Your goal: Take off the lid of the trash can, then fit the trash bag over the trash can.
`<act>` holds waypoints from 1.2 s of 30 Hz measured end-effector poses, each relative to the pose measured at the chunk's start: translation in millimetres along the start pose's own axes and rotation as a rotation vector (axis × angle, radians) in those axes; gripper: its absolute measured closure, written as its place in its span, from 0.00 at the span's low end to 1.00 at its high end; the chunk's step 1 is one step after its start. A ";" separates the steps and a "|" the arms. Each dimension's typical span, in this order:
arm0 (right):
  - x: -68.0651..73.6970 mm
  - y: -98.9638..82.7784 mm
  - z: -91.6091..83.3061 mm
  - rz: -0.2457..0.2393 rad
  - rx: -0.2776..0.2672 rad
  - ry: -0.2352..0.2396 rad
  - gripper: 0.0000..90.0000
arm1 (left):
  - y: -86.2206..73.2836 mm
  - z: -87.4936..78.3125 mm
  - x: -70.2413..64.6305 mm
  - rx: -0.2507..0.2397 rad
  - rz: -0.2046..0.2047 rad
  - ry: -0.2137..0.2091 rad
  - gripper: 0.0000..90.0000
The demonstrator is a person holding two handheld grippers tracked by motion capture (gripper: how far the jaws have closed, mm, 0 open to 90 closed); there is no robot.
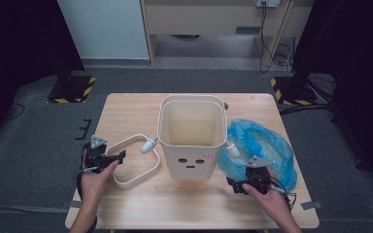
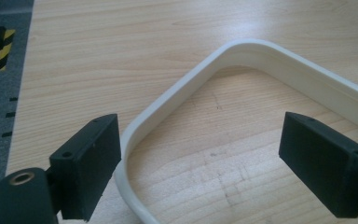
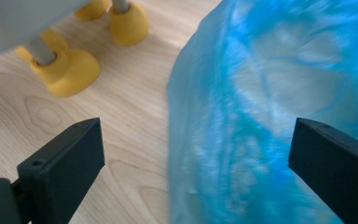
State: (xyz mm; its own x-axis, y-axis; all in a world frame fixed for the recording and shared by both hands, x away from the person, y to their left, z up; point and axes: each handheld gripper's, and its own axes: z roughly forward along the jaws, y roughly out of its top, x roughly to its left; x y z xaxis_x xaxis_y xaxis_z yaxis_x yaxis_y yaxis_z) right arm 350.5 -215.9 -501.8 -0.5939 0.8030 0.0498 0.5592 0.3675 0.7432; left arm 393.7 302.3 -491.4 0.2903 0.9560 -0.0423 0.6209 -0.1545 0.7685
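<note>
Two grippers are held low over the tabletop [image 1: 126, 104], one at each side of a cream bin [image 1: 192, 138] that stands upright near the middle. The left gripper [image 1: 119, 156] is seen with its fingers [image 2: 86, 163] spread wide and nothing pinched; a cream ring-shaped rim [image 1: 136, 162] lies flat just beyond them, its near corner passing close by the left finger in the left gripper view, apart from the pad. The rim's long axis is judged to run from the left gripper toward the bin, so that hand is the nearer one to it. The right gripper [image 1: 233, 184] is likewise spread, with nothing pressed; a crumpled blue plastic bag [image 1: 262, 145] lies directly ahead of it and to the bin's right, bulging between the open fingers [image 3: 60, 172] in the right gripper view without being clamped. The bag is judged the right hand's concern: a short advance forward would be needed before closing.
</note>
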 end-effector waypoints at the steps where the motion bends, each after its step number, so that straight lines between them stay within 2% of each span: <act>1: -3.0 2.7 -3.4 -0.001 0.001 -0.009 0.04 | 0.0 0.9 -1.3 0.008 0.003 -0.001 0.12; 5: -18.4 15.3 -14.7 0.001 0.001 -0.045 0.05 | -0.2 2.2 -3.6 0.011 -0.003 -0.004 0.10; 7: -31.9 26.7 -22.1 0.008 -0.002 -0.069 0.05 | -0.9 2.4 -3.2 0.013 -0.002 -0.003 0.10; 14: -62.4 44.4 -25.2 0.047 0.013 -0.126 0.08 | -4.0 1.2 1.0 0.003 -0.019 0.010 0.10; 19: -80.7 50.3 -16.1 0.070 0.038 -0.158 0.12 | -3.3 -0.5 1.9 -0.012 -0.020 0.019 0.11; 20: -80.7 50.3 -16.1 0.070 0.038 -0.158 0.12 | -3.3 -0.5 1.9 -0.012 -0.020 0.019 0.11; 21: -87.1 51.5 -10.6 0.082 0.045 -0.167 0.13 | -3.5 -0.9 2.0 -0.020 -0.020 0.023 0.12; 24: -93.2 52.0 -4.0 0.089 0.056 -0.169 0.15 | -3.9 -1.0 2.3 -0.021 -0.023 0.025 0.12; 25: -97.7 51.4 4.5 0.095 0.073 -0.163 0.16 | -4.3 -0.8 2.4 -0.022 -0.024 0.027 0.12; 30: -102.9 42.6 24.4 0.119 0.117 -0.155 0.25 | -5.5 -1.6 4.1 -0.025 -0.031 0.032 0.13; 36: -106.9 28.0 38.8 0.132 0.131 -0.159 0.40 | -6.4 -1.6 5.2 -0.030 -0.036 0.035 0.14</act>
State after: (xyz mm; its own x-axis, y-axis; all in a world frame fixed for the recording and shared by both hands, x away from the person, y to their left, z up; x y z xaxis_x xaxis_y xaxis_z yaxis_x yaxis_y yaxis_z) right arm 452.2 -273.2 -512.2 -0.4178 0.9081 0.0277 0.7022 0.3034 0.6441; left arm 390.0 308.7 -495.5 0.2419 0.9691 -0.0484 0.6082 -0.1126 0.7858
